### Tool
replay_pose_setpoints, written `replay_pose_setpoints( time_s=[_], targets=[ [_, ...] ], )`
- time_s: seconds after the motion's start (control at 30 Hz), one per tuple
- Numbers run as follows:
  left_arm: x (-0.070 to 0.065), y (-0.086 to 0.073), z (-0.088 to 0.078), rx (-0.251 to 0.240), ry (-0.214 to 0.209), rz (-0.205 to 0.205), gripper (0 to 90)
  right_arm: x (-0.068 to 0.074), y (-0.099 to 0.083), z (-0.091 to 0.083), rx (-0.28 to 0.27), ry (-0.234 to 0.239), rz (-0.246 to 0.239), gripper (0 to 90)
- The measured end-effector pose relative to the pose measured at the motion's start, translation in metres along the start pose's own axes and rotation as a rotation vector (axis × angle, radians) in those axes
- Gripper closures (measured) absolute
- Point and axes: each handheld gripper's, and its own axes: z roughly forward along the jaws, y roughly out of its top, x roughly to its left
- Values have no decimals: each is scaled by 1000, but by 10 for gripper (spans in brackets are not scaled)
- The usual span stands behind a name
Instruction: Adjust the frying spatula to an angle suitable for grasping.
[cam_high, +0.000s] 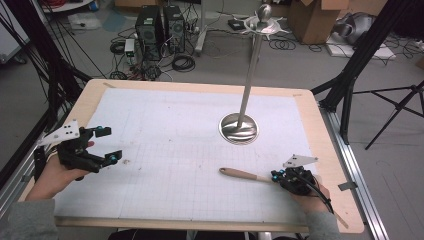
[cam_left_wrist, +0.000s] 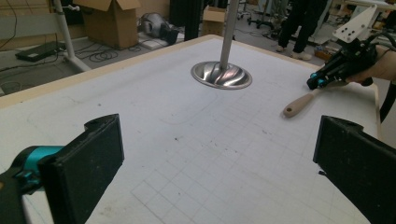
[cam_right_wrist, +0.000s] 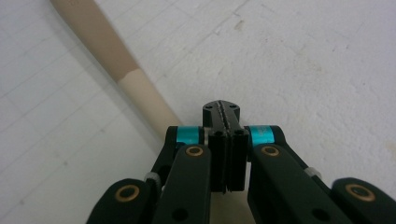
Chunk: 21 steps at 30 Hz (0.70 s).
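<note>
A utensil with a two-tone wooden handle lies on the white grid mat at the front right, its rounded end pointing left. My right gripper sits over the handle's near end. Its jaws are pressed together with nothing between them, and the handle passes under its left linkage. My left gripper hovers open over the mat's left edge, its wide-apart pads empty. From it I see the handle and the right gripper far across the mat.
A metal stand with a round ribbed base and a tall pole rises at the mat's back right; its base lies ahead of my left gripper. Black tripod legs flank the wooden table edge. Computers and boxes sit on the floor behind.
</note>
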Motion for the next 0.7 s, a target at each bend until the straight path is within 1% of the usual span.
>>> replay_pose_setpoints(
  time_s=[0.13,0.17,0.2,0.23,0.27,0.37,0.4,0.43,0.5,0.53,0.57,0.6,0.63,0.7],
  targets=[
    [0,1,2,0,-6,3,22,6,-3,-3,1,-7,1,900],
    [1,1,4,2,-6,6,22,7,-1,-3,9,-13,20,900],
    [1,1,4,3,-7,4,22,8,1,-3,16,-16,11,900],
    [1,1,4,3,-7,4,22,10,3,-3,11,-9,1,900],
    [1,1,5,4,-7,4,22,10,3,-3,11,-9,1,900],
    [1,2,5,2,-9,4,22,18,13,-8,-64,28,-27,900],
    [1,2,5,2,-9,4,22,18,13,-8,-64,28,-27,900],
    [1,2,5,-2,-7,3,22,22,19,-8,-94,67,-38,900],
    [2,2,4,-1,-6,1,22,30,24,-5,-119,117,-82,900],
    [2,2,4,-1,-6,1,22,30,24,-5,-119,117,-82,900],
    [2,1,3,-1,-5,2,22,37,31,-1,-114,140,-121,900],
    [2,1,3,-1,-5,2,22,37,31,-1,-114,140,-121,900],
    [2,1,3,-1,-4,1,22,41,33,2,-118,164,-133,900],
    [2,1,3,2,-4,3,22,49,40,7,-116,193,-167,900]
  ],
)
